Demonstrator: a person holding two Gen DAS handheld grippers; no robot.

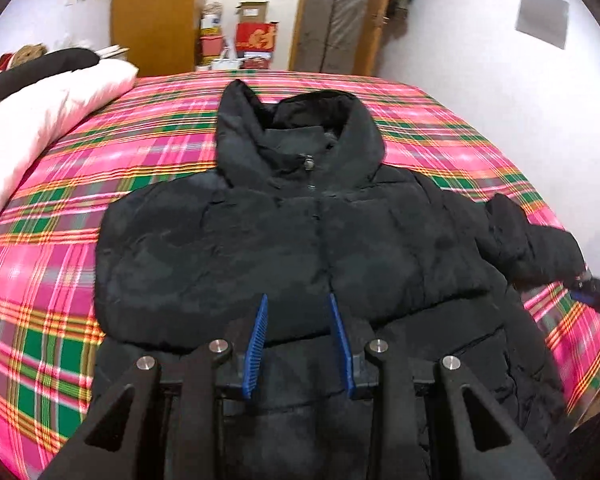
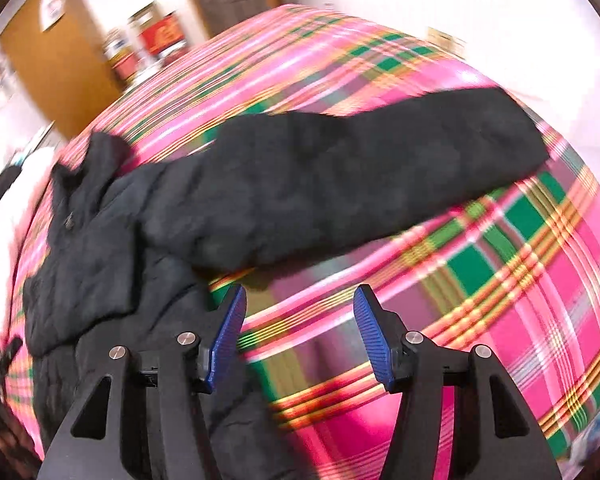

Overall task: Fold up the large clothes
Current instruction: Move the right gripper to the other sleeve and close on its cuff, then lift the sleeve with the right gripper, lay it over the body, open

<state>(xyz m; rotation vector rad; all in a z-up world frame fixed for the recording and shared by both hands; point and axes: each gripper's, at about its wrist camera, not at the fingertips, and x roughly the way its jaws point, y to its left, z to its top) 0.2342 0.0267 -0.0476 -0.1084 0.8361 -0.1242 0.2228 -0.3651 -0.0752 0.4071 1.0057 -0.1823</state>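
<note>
A black puffer jacket (image 1: 300, 240) lies spread front-up on a plaid bed (image 1: 60, 280) for folding, while left gripper (image 1: 298, 304) and right gripper (image 2: 298, 300) hover open, holding nothing.

1. The left gripper (image 1: 298, 300) is pointed steeply downward; its jaws are parted, and nothing is gripped between the blue pads (image 1: 257, 344).
2. The right gripper (image 2: 300, 300) is also tilted downward, with its jaws set wider apart; nothing is held between its blue pads (image 2: 374, 344).
3. The right gripper's view is smeared by blur.
4. No hand or sleeve can be made out clearly.
</note>
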